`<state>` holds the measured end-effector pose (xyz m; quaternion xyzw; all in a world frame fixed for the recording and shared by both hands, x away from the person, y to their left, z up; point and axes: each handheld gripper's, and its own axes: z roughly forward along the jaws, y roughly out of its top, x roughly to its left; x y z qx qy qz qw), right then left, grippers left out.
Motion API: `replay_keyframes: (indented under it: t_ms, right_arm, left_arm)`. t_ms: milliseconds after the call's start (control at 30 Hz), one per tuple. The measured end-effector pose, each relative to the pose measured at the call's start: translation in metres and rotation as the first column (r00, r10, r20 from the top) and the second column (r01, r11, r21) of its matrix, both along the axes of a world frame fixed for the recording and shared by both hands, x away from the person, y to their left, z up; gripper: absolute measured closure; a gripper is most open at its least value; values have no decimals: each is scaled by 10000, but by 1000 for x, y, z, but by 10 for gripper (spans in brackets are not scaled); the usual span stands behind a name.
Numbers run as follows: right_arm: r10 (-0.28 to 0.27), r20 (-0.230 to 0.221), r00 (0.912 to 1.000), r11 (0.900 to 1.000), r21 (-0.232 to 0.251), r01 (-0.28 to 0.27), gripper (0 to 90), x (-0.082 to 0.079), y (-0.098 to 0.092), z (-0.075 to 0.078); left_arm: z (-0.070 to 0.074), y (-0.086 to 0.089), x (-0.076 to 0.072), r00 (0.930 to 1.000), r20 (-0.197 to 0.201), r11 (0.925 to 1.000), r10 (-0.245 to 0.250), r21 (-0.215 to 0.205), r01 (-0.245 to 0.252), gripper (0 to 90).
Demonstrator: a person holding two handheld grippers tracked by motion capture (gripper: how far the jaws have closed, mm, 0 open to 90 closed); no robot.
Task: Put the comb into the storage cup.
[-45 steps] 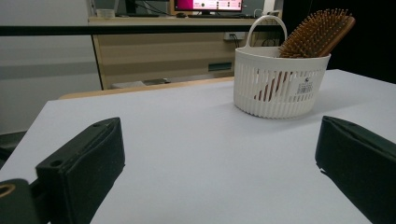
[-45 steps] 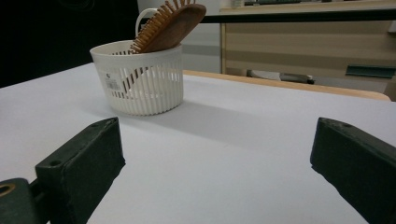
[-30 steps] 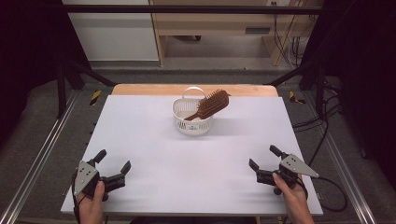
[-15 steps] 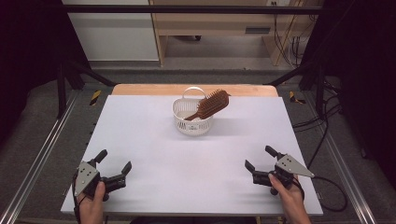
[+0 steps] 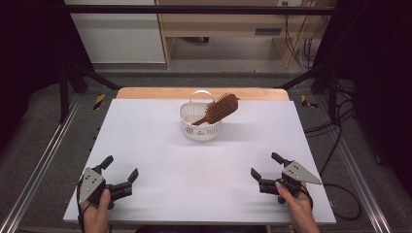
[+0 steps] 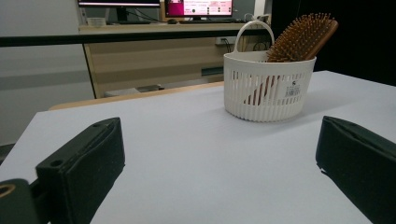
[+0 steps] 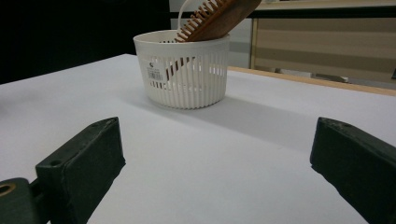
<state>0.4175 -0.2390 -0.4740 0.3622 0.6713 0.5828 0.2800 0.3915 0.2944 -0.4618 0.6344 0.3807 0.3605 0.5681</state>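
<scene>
Hiding hairbrush (image 5: 216, 110) handle, slatted basket (image 5: 199, 128).

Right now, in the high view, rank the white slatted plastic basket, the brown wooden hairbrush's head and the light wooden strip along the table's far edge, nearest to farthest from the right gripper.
1. White slatted plastic basket, mid-table, ahead and left of the right gripper.
2. Brown wooden hairbrush's head, sticking out over the basket's far right rim.
3. Light wooden strip, along the far edge.
</scene>
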Motion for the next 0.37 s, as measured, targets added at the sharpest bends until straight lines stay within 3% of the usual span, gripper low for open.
replay_keyframes:
  t_ms: [367]
  right_arm:
    - [170,182,9997,9993,-334,-164,31,0,7,-1]
  left_arm:
    - [0,-3,0,9999,5,9998,-164,115,164,12]
